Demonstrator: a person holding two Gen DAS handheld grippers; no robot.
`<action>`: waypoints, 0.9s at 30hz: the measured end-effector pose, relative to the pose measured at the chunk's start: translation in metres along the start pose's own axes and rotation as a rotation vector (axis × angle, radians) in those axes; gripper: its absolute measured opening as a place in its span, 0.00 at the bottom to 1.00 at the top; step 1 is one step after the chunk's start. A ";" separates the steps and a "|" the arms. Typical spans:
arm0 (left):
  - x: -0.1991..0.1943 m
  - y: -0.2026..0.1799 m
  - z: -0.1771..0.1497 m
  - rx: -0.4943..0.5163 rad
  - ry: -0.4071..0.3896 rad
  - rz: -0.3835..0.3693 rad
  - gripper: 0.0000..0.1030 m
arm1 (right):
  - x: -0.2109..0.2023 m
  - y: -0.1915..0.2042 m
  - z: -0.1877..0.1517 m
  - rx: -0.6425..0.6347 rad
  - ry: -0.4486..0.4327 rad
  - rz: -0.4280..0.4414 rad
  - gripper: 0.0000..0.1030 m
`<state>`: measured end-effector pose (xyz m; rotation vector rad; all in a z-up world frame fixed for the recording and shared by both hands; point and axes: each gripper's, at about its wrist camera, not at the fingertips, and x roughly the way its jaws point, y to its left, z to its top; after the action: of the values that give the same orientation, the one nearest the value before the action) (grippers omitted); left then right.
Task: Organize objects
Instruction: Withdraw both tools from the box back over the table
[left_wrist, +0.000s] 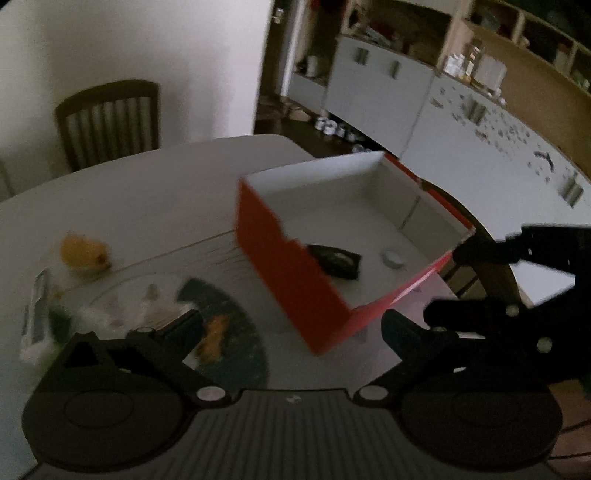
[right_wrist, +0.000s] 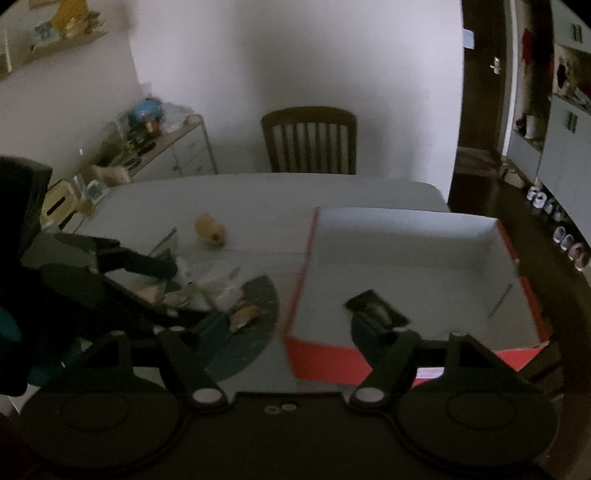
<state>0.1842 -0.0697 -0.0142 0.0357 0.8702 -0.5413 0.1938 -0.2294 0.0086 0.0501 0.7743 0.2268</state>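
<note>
A red box (left_wrist: 291, 273) with a white inside stands open on the white table (left_wrist: 147, 192). A black packet (left_wrist: 336, 260) and a small pale lump (left_wrist: 392, 259) lie in it. My left gripper (left_wrist: 291, 325) is open and empty above the box's near corner. Left of the box, a dark mat (left_wrist: 240, 354) holds a blurred pile of wrappers (left_wrist: 122, 314), and a yellow thing (left_wrist: 85, 253) lies beyond it. One of my right gripper's fingers (left_wrist: 480, 251) shows at the box's right edge. My right gripper (right_wrist: 293, 325) is open and empty over the box's (right_wrist: 406, 258) near left corner.
A wooden chair (right_wrist: 310, 140) stands at the table's far side against the wall. A cluttered sideboard (right_wrist: 159, 144) is at the left. White cabinets (left_wrist: 388, 96) and shoes on the floor (right_wrist: 565, 236) are past the table's right edge.
</note>
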 end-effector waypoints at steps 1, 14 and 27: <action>-0.006 0.007 -0.005 -0.011 -0.015 0.004 1.00 | 0.002 0.008 -0.001 -0.007 0.004 0.004 0.72; -0.063 0.076 -0.064 -0.030 -0.088 0.067 1.00 | 0.029 0.096 -0.012 -0.028 0.018 0.003 0.72; -0.058 0.144 -0.111 0.014 -0.072 0.156 1.00 | 0.079 0.138 -0.032 -0.038 0.092 -0.031 0.72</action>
<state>0.1415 0.1071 -0.0702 0.0954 0.7863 -0.3997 0.2002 -0.0785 -0.0509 -0.0082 0.8618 0.2155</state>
